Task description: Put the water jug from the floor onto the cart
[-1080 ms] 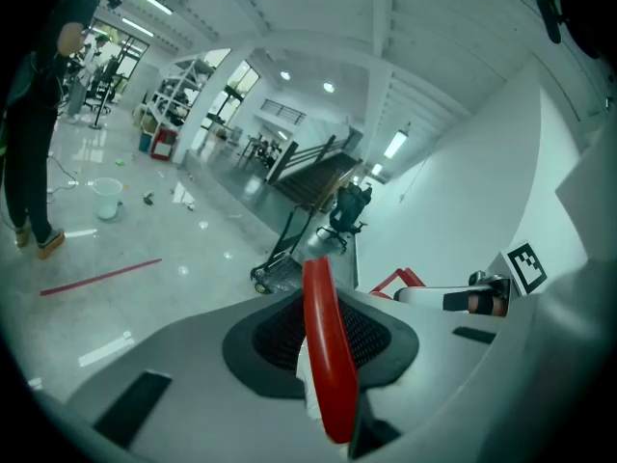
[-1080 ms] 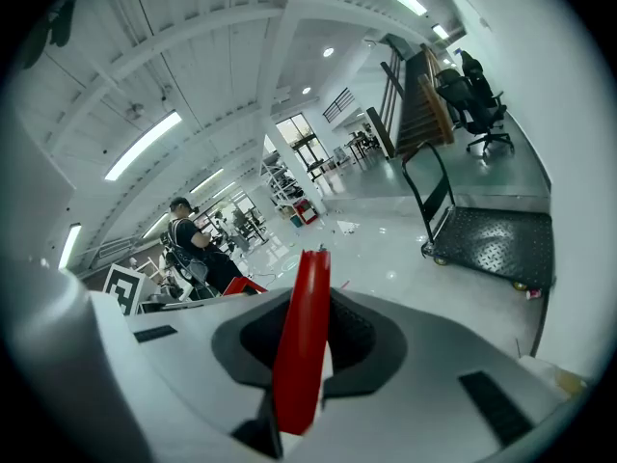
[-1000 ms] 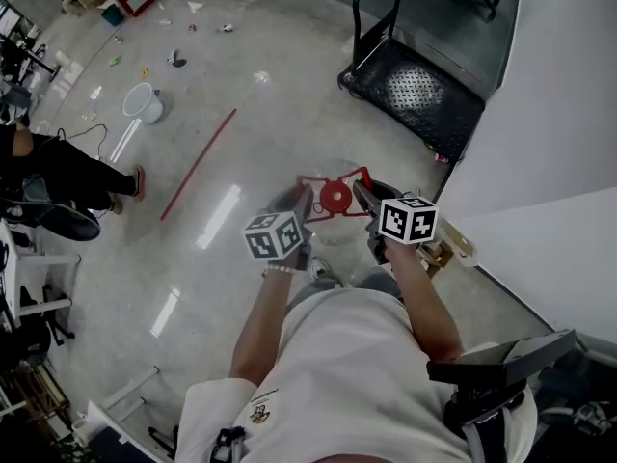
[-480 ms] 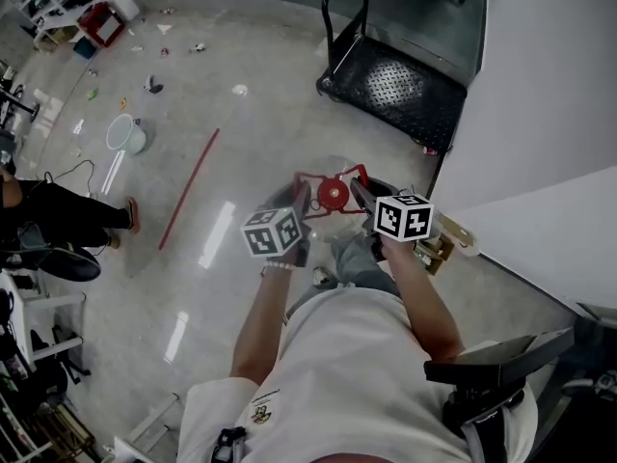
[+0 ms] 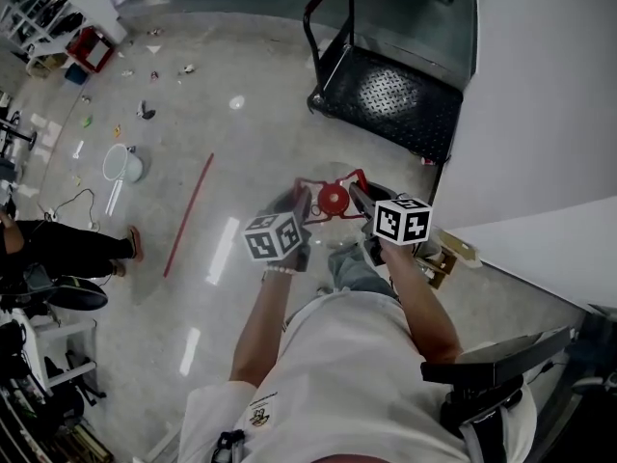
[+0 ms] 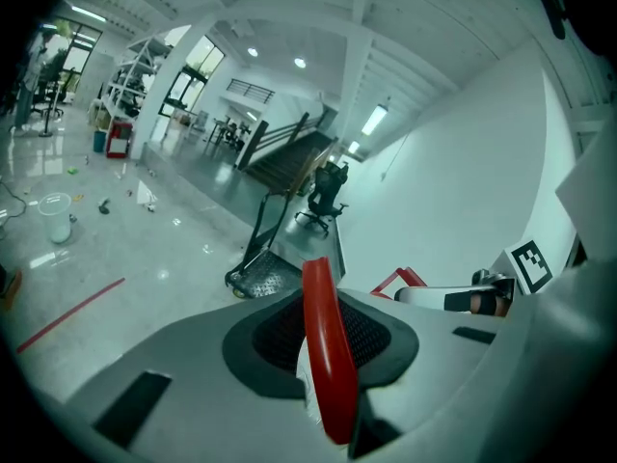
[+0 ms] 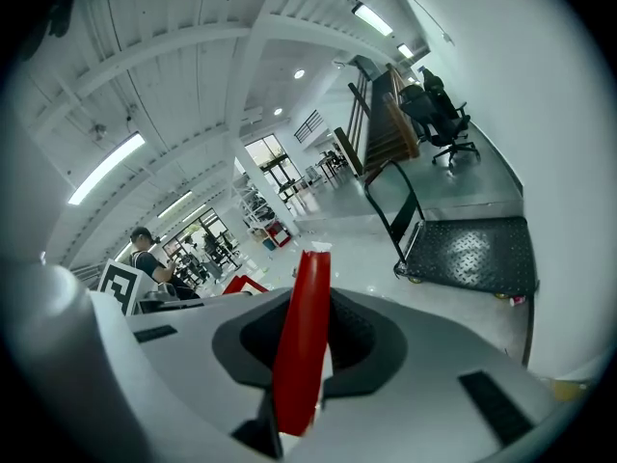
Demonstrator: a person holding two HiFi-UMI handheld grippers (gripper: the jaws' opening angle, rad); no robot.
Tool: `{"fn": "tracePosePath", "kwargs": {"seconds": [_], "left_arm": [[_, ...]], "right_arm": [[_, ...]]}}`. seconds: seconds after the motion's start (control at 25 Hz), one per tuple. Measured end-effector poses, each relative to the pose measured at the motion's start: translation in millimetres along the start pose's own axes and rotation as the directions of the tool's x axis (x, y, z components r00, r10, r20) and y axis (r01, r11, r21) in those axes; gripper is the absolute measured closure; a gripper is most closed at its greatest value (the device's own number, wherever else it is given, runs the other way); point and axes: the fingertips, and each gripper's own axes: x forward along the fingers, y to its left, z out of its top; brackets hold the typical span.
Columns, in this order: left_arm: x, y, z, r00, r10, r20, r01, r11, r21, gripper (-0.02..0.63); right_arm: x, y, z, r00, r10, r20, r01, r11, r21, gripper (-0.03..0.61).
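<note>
Polished grey floor (image 5: 222, 162) all round, and the black cart (image 5: 386, 95) waits ahead and a touch right of the water jug (image 5: 333, 199), its deck running off to the right, push bar at the left end. The jug hangs clear of the floor between the left gripper (image 5: 302, 204) and right gripper (image 5: 357, 193). Each has its jaws narrowed tight on a red handle (image 6: 328, 355), and the right one is nearer the cart.

No readable text, label, brand, number or sign anywhere in these views.
</note>
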Motion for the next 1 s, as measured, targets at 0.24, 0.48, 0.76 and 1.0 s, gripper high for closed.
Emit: {"fn": "tracePosePath", "kwargs": {"seconds": [0.24,0.48,0.76,1.0], "left_arm": [[64,-4,33,1.000,-0.014,-0.014,0.014,1.000,0.009,0.551],[128,-20,77,0.999,-0.040,-0.030,0.041,0.999,0.026,0.550],[186,-47,97,0.996,-0.068,-0.054,0.069,0.997,0.028,0.551],[236,-65,110,0.992,-0.093,-0.084,0.098,0.994,0.053,0.549]], "right_arm": [[24,-47,44,1.000,-0.006,0.010,0.006,1.000,0.024,0.509],[38,-91,103,0.999,-0.018,0.036,0.017,0.999,0.042,0.509],[37,-138,146,0.998,-0.037,0.043,0.035,0.998,0.047,0.509],[40,-181,173,0.996,-0.067,0.061,0.063,0.996,0.062,0.511]]}}
